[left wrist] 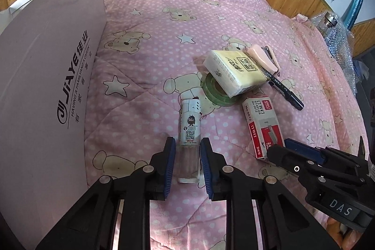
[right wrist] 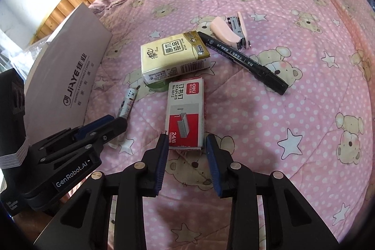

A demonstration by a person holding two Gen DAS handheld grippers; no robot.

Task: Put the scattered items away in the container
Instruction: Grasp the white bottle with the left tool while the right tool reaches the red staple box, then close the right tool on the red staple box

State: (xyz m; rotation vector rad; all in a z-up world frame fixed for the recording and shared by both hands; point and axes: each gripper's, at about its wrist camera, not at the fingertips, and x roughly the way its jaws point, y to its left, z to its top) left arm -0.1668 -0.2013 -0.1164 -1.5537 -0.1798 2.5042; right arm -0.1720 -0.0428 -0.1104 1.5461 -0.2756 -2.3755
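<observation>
Both hand-held grippers spread: left [left wrist: 187, 151] around lighter [left wrist: 189, 130], right [right wrist: 186, 147] around "deli" staples box [right wrist: 186, 109].

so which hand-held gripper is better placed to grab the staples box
Right. The right hand-held gripper is open with the staples box lined up between its fingers. The left hand-held gripper already straddles the lighter.

A bed [right wrist: 293, 121] under a pink teddy-bear quilt carries a lighter [left wrist: 189, 130], a staples box [right wrist: 186, 114], a black marker [right wrist: 243, 60], a pink stapler [right wrist: 230, 33] and a tape roll [left wrist: 214, 93] propping a tissue pack [right wrist: 173, 55]; a white box [left wrist: 42, 86] stands along its left edge.
</observation>
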